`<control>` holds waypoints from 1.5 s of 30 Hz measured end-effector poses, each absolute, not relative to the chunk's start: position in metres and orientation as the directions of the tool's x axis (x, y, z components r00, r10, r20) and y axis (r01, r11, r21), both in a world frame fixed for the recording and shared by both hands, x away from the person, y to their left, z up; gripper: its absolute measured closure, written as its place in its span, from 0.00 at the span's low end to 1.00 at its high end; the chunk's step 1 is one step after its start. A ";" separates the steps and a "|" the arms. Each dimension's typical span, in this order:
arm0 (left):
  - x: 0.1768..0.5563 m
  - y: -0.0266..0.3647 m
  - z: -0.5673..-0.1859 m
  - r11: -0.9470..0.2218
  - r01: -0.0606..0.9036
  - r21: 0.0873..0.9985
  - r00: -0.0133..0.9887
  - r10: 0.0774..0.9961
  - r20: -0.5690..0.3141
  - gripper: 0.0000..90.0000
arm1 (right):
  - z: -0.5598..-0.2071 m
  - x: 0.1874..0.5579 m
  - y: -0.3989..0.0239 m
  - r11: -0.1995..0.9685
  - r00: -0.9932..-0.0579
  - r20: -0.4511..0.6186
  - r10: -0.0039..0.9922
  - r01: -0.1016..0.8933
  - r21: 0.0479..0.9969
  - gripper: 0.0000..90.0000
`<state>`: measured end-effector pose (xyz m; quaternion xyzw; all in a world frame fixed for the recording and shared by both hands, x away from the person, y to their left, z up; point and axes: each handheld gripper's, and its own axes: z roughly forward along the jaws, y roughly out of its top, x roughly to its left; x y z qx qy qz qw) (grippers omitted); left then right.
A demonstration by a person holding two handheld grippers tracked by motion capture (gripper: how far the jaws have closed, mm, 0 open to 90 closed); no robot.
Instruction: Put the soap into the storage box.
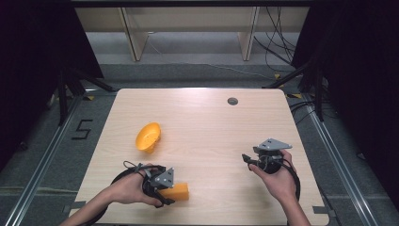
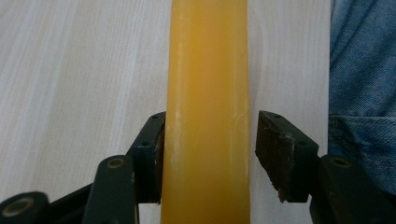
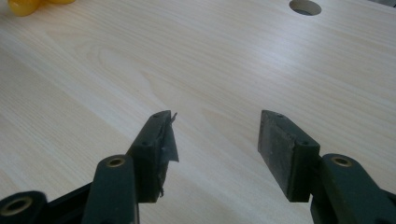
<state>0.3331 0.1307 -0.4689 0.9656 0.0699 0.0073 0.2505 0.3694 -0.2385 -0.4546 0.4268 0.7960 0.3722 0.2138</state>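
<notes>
A pale wood table [image 1: 202, 141] with rounded corners stands in the middle of the room, a round cable hole [image 1: 232, 101] near its far edge. Under it lies a grey floor [image 1: 188, 75], with metal rails [image 1: 42, 165] along both sides of the table and a black "5" [image 1: 82, 129] marked at the left. Black curtains [image 1: 33, 56] hang on the left and right. At the back stand light wooden panel legs [image 1: 134, 40] in front of a pale wall. Black cables [image 1: 277, 42] trail over the floor at the far right, with bits of yellow-black tape [image 1: 88, 98] near the table's far corners. The light is even and soft
</notes>
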 end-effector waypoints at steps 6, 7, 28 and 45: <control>0.337 0.127 -0.471 -0.888 0.145 0.437 0.988 0.150 -0.023 0.59 | -0.457 0.370 -0.239 0.368 -0.554 -0.034 0.832 0.505 0.781 0.50; 0.337 0.127 -0.471 -0.888 0.145 0.437 0.988 0.150 -0.023 0.60 | -0.457 0.370 -0.239 0.368 -0.554 -0.034 0.832 0.505 0.781 0.50; 0.340 0.121 -0.466 -0.915 0.206 0.346 0.978 0.204 -0.041 0.67 | -0.457 0.370 -0.238 0.372 -0.553 -0.029 0.833 0.519 0.769 0.50; 0.353 0.136 -0.436 -0.682 0.654 0.327 0.741 0.664 -0.099 0.67 | -0.456 0.369 -0.237 0.365 -0.548 -0.012 0.836 0.540 0.759 0.50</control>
